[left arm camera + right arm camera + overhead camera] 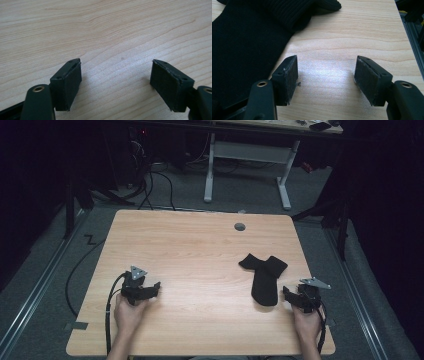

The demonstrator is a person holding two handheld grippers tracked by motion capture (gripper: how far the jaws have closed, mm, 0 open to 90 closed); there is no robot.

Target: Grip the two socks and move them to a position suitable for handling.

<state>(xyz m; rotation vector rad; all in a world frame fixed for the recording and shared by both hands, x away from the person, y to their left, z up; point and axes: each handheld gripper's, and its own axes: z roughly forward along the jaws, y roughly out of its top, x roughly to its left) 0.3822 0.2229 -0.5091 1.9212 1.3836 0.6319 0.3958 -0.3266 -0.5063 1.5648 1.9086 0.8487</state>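
A pair of black knitted fabric socks (264,279) lies on the light wooden rectangular table (200,250), at about four o'clock from its middle. The right gripper (289,293) rests just beside the socks at their four o'clock, jaws wide apart, holding nothing. The left gripper (156,287) sits at eight o'clock on bare wood, jaws spread wide and empty.

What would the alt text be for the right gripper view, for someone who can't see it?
The right claw hovers open over a light wooden table, nothing between its two black jaws. Black socks lie on the table just beside the left-hand jaw, stretching to the picture's top left.
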